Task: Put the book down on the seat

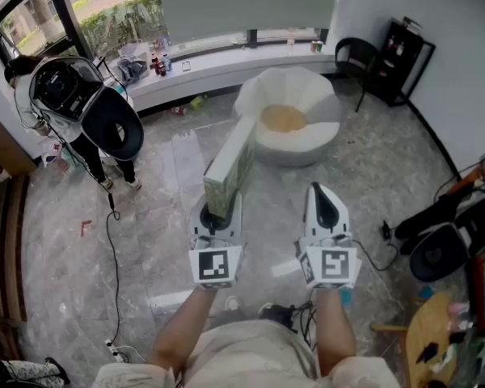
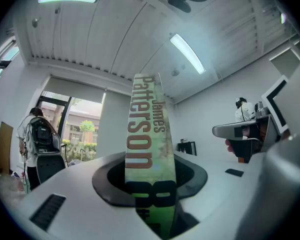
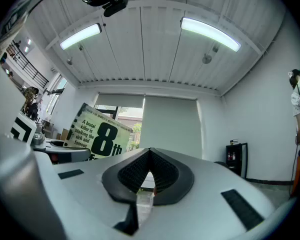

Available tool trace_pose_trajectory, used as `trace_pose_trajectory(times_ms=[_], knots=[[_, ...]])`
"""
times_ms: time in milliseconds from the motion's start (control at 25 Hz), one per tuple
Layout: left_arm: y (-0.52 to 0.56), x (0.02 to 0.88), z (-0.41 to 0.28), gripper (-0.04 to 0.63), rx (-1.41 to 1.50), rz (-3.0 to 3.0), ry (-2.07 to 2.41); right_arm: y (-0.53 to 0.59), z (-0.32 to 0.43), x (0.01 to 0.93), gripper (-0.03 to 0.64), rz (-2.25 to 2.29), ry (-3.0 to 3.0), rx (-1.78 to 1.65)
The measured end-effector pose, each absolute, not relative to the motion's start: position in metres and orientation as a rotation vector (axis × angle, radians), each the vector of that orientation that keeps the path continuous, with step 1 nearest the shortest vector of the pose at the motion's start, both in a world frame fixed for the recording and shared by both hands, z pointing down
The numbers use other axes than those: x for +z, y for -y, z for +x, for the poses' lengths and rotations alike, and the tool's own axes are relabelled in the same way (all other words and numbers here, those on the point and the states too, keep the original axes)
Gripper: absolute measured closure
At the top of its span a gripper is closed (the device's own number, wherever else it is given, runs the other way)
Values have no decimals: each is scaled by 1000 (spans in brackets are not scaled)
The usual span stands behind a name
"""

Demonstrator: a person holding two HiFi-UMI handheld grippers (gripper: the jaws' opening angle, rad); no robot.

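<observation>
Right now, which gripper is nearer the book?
Left. The left gripper grips the book; the right gripper is off to its right, shut, not touching it.

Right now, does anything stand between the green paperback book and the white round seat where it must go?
Nothing visible does: the left gripper holds the green paperback book, and only bare grey floor lies between it and the white round seat.

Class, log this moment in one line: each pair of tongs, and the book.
left tongs: shut on book | right tongs: shut, empty | book: in the air, not yet on seat
</observation>
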State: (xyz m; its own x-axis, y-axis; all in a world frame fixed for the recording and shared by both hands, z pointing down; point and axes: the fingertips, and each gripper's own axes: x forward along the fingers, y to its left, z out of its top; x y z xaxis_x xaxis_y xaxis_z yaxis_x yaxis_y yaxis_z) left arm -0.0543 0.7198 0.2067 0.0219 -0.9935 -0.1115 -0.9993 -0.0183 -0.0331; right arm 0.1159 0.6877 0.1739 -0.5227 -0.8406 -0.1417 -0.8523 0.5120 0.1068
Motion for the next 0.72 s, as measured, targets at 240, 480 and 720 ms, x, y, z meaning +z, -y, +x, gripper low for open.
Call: trace_pose_trajectory(times_ms=[240,480,720], knots=[[-717,198,-20,433,86,-2149,-2119,-686,148,170,620,-1483,-2679,248],[-713,200,10,433,86,-2164,-2145,-683,180,178,620,-1501,-2680,232],[-702,195,28,433,107,-2175,-2127,-677,199,175,618,-1493,-2654,214]])
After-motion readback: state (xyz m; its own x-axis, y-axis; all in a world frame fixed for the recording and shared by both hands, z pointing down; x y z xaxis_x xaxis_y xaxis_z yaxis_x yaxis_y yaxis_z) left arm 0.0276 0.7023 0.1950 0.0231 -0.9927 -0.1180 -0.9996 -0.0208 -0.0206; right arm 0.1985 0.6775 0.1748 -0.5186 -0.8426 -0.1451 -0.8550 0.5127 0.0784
